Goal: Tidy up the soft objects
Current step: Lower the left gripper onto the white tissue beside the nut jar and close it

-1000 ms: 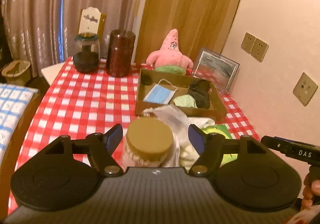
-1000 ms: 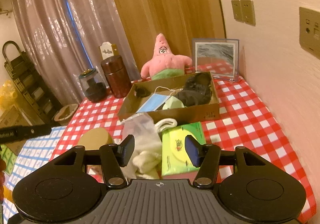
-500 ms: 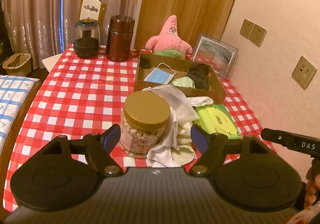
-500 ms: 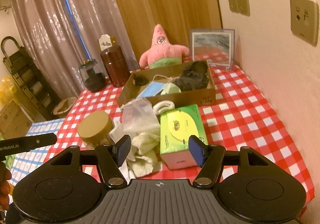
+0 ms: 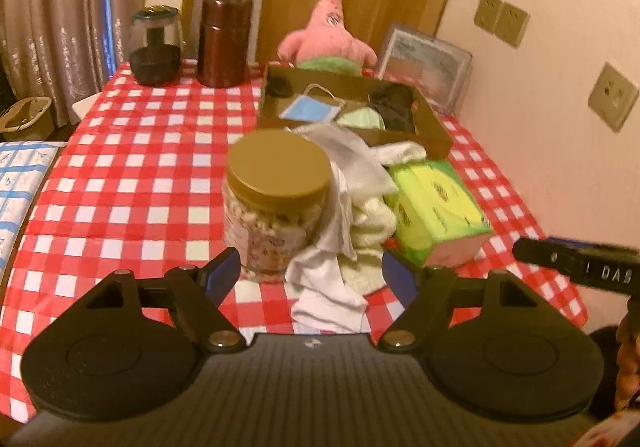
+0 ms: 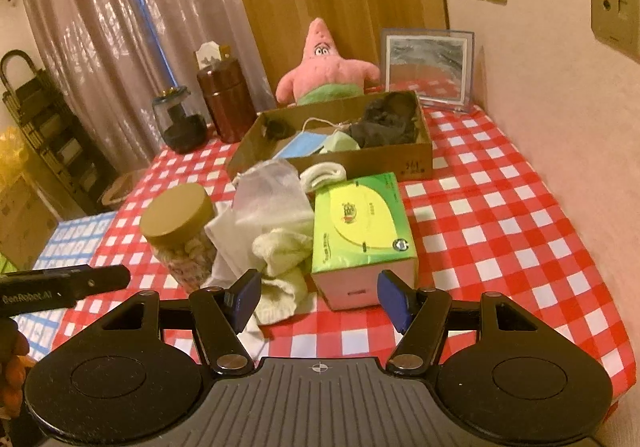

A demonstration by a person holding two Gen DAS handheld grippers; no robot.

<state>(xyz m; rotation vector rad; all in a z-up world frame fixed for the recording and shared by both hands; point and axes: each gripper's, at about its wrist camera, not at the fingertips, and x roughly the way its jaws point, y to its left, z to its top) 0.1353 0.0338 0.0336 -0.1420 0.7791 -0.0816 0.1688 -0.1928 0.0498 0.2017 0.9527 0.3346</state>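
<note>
A heap of soft things lies mid-table: a white cloth [image 5: 332, 275], cream socks [image 6: 284, 251] and a thin pale bag [image 6: 272, 191]. My left gripper [image 5: 311, 271] is open just in front of the heap, with the cloth's near end between its fingers, untouched. My right gripper [image 6: 320, 293] is open, facing the socks and a green tissue box [image 6: 360, 223] without touching either. Behind stands a cardboard box [image 6: 340, 163] holding a blue face mask [image 5: 310, 111] and dark cloth [image 5: 394, 107]. A pink star plush [image 6: 324, 67] sits behind the box.
A gold-lidded jar [image 5: 276, 199] stands against the heap's left side. A brown canister [image 6: 226, 103] and a dark glass jar [image 6: 180, 123] stand at the back left, a picture frame [image 6: 428, 67] at the back right. The wall runs close along the right.
Both grippers have sunk toward the table and their jaws stand a little wider. The jar, partly hidden behind the left gripper before, now shows whole above its fingers. Nothing on the table moved.
</note>
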